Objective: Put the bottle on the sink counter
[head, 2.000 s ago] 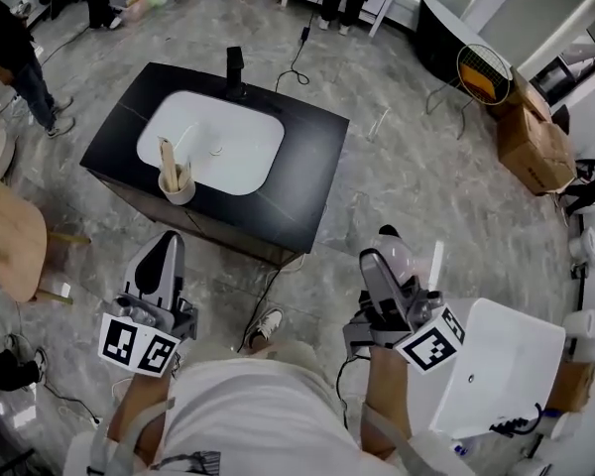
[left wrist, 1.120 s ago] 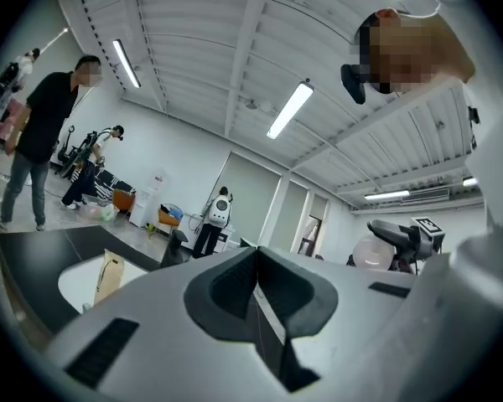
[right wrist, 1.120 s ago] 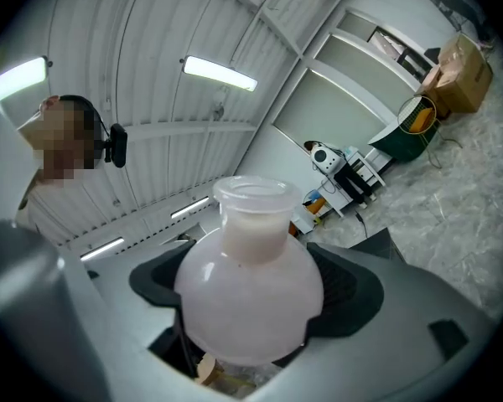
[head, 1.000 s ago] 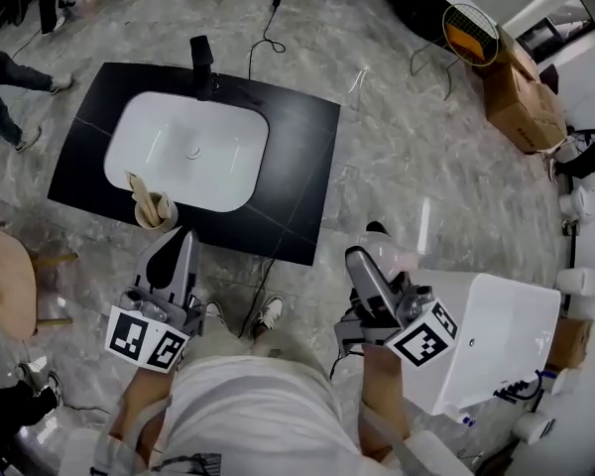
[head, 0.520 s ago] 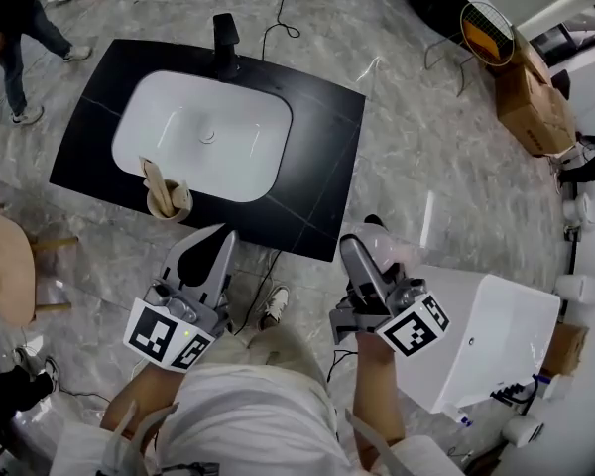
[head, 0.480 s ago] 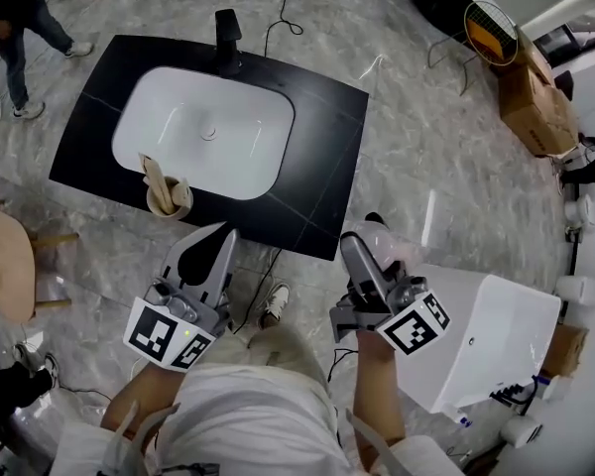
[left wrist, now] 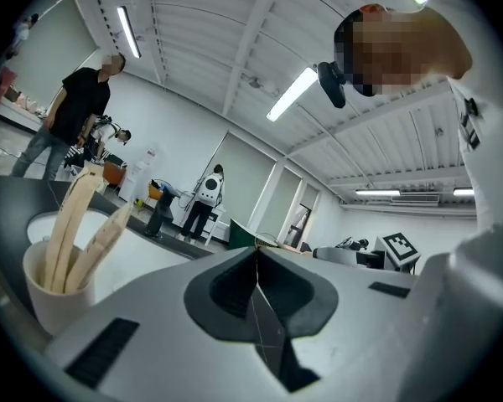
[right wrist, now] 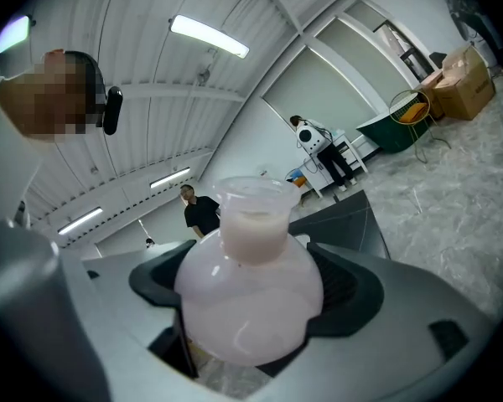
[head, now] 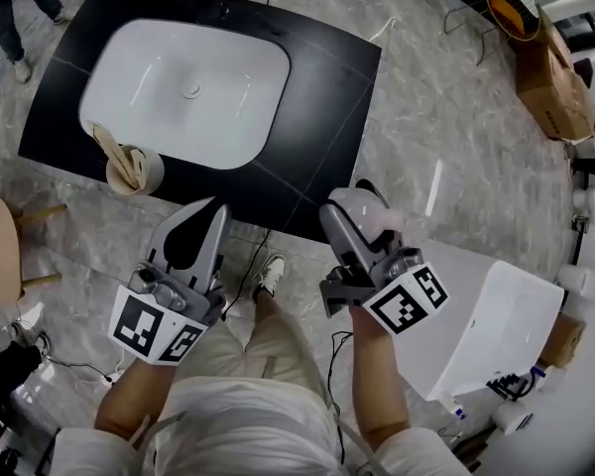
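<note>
The left gripper (head: 200, 214) is empty; its own view shows its grey jaws pressed together along a thin seam. The right gripper (head: 355, 216) is clamped on the bottle (right wrist: 250, 287), a glossy, milky-pink flask with a round belly, a short neck and a flared lip. That shape reads only in the right gripper view, while the head view shows just a pale dome between the dark pads. The bottle hangs over the marbled grey floor (head: 446, 167), just off the front edge of the black counter (head: 317, 97). Compared with half a second ago, both grippers are nearer that edge. On the counter, a cup (head: 131, 167) of flat wooden sticks stands beside the smooth white basin (head: 178, 87).
</note>
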A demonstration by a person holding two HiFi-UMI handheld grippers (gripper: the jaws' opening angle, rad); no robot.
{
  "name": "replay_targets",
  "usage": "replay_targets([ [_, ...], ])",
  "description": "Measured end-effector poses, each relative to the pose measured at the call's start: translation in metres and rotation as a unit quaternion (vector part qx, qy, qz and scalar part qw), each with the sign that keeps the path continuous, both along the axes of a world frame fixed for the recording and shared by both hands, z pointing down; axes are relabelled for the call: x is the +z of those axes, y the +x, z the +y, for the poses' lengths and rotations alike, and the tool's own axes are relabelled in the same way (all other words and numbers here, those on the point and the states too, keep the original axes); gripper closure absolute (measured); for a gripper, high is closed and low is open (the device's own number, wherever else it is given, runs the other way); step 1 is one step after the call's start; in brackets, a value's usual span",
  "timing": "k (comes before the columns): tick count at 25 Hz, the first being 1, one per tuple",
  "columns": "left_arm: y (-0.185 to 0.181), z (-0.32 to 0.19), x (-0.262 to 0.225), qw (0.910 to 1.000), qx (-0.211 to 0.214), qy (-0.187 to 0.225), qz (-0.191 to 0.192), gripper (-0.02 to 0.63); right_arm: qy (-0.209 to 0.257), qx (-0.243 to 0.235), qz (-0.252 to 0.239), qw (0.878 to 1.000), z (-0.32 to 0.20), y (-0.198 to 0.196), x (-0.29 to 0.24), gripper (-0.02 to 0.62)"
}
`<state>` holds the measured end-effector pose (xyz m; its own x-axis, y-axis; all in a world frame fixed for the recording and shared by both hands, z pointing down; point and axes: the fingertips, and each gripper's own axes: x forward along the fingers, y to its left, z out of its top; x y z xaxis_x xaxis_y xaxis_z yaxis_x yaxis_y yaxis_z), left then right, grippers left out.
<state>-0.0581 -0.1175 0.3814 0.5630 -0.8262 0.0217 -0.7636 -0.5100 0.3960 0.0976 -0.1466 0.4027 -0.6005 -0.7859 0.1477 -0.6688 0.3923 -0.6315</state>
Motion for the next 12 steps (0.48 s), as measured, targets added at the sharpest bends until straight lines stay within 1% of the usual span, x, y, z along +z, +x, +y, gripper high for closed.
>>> replay_targets([
  [6,0.01,-0.008,0.036,0.9999,-0.008,-0.013,0.002,0.591,-0.01,-0.01,0.018,1.0,-0.01,0.003,0.042,0.179],
  [12,0.015,-0.015,0.056,0.9997,-0.017,-0.018,0.007,0.591,-0.011,-0.017,0.037,0.999,-0.022,0.004,0.068,0.179],
])
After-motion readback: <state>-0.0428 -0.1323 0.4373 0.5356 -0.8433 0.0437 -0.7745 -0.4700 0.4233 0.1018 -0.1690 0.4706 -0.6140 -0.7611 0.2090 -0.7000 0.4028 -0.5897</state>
